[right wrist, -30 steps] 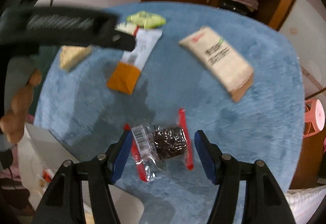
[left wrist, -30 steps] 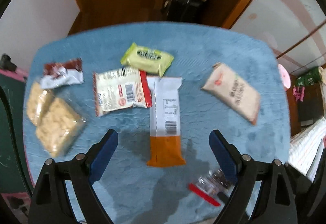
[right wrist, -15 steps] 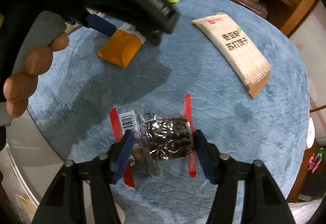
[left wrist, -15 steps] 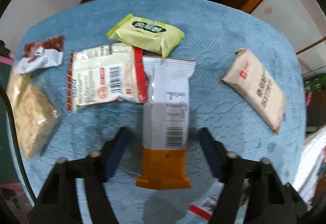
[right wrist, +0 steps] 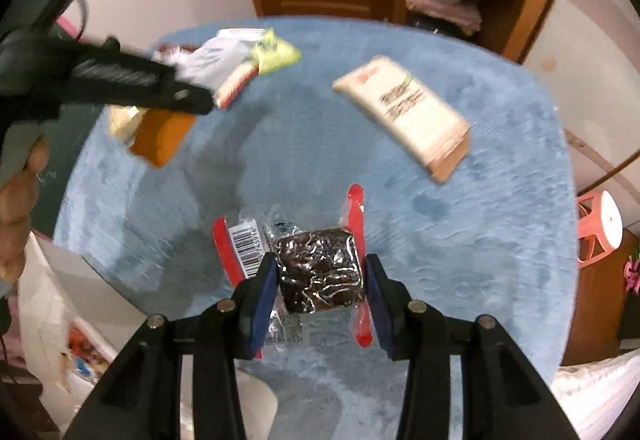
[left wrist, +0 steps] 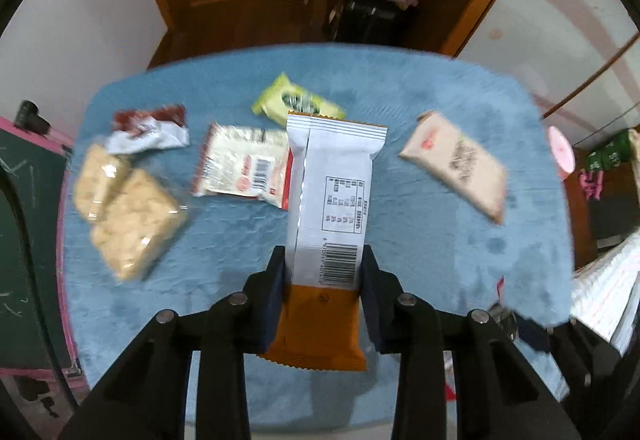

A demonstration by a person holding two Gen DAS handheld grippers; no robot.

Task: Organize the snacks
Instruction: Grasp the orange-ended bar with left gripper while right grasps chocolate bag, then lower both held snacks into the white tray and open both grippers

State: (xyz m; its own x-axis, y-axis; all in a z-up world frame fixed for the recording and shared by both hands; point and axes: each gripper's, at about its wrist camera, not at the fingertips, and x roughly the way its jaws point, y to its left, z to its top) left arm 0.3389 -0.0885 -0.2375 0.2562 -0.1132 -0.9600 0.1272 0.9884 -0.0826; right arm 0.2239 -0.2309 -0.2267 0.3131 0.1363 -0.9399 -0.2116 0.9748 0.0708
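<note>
Left wrist view: a blue quilted tablecloth [left wrist: 420, 88] is spreading out ahead of the left gripper [left wrist: 323, 276], which is clamping a long white-and-orange snack bar [left wrist: 334, 200] between its blue pads. The bar's orange end is sitting back between the fingers while its white, barcoded length is reaching forward past the tips. Far ahead and to the left of the tool, two clear packs of pale crackers [left wrist: 128, 212] are lying side by side, with a red-and-white wrapper [left wrist: 150, 130] just beyond them. A white-and-red packet [left wrist: 240, 170] is lying just left of the held bar, a green packet [left wrist: 294, 102] is partly hiding behind the bar's far end, and a beige biscuit pack [left wrist: 456, 164] is lying well off to the right.

Right wrist view: the right gripper [right wrist: 320, 280] is squeezing a clear red-edged pouch of dark snacks [right wrist: 320, 268] directly between its fingertips, its barcoded end sticking out to the left.
</note>
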